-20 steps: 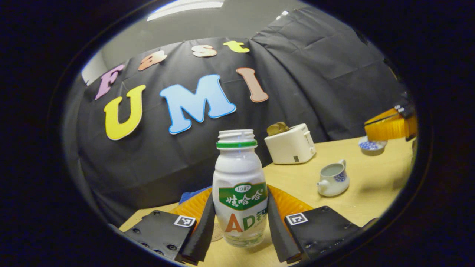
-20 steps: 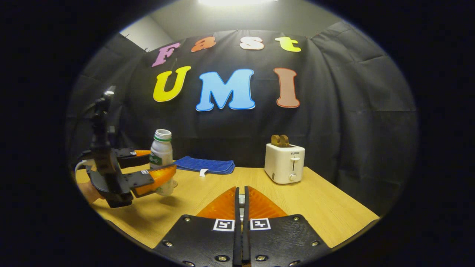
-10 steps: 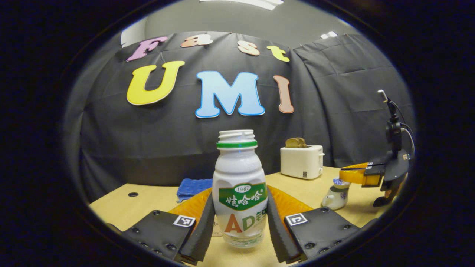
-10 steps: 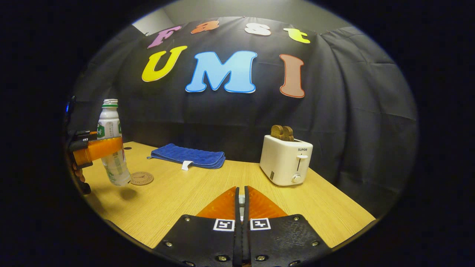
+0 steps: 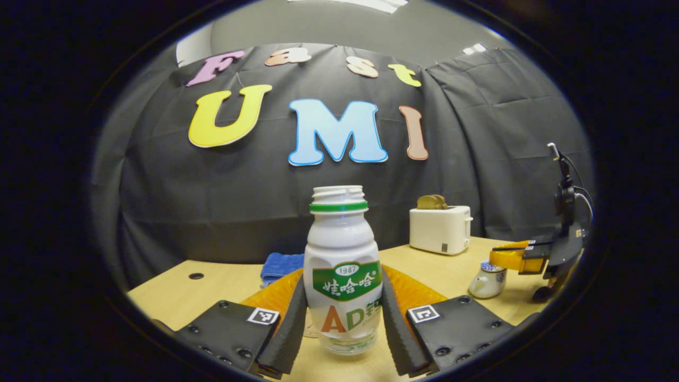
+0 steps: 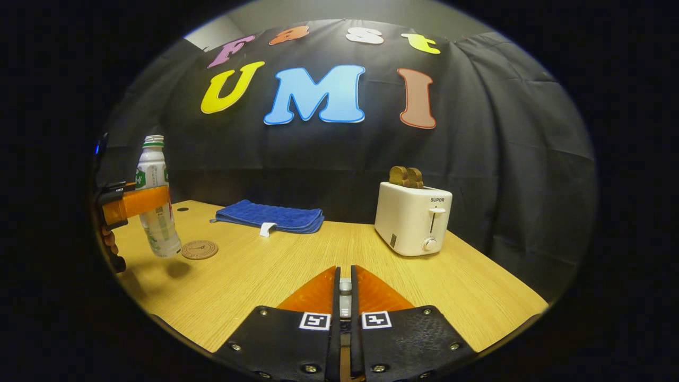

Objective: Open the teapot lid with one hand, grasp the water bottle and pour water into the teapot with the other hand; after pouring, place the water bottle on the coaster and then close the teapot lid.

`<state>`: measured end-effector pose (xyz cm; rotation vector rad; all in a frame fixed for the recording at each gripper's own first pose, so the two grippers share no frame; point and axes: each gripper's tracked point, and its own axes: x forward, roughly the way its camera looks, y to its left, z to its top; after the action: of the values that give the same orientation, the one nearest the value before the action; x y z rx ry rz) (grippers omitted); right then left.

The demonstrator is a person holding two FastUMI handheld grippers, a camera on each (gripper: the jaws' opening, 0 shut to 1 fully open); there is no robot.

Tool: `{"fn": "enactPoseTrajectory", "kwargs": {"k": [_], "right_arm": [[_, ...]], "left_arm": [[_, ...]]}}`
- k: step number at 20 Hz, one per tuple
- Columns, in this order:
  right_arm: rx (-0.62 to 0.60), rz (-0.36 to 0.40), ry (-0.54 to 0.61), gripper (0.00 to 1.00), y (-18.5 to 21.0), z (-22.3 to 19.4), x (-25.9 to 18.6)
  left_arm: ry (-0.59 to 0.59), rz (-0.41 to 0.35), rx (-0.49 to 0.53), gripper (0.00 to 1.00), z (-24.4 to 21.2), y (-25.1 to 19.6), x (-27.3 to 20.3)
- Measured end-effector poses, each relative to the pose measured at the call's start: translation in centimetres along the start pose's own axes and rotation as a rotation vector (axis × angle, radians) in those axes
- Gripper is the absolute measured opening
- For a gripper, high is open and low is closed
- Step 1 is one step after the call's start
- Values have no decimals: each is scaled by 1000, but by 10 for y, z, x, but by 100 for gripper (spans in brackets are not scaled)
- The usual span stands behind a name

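Left gripper (image 5: 342, 339) clamps the upright water bottle (image 5: 342, 276) above the table (image 6: 276, 281), beside the coaster (image 6: 199, 249).

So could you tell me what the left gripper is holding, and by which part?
The water bottle, gripped around its lower labelled body by both fingers.

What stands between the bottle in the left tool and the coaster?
Nothing visible. In the right gripper view the water bottle, held upright by the left tool, hangs just above the table, beside the round coaster. The coaster's top is bare; the blue cloth lies farther back.
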<state>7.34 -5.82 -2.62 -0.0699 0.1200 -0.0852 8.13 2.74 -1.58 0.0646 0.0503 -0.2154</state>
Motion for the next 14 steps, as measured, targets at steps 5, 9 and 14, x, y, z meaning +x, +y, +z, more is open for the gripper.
{"fn": "enactPoseTrajectory", "kwargs": {"k": [5, 9, 14], "right_arm": [[-41, -6, -147, 62, 10, 35, -25], [-88, 74, -205, 65, 43, 40, -43], [-87, 119, -189, 65, 53, 36, -43]], "left_arm": [[5, 15, -30, 74, -4, 4, 3], [-30, 47, -113, 79, 4, 30, 19], [9, 64, -41, 76, -11, 54, 50]]}}
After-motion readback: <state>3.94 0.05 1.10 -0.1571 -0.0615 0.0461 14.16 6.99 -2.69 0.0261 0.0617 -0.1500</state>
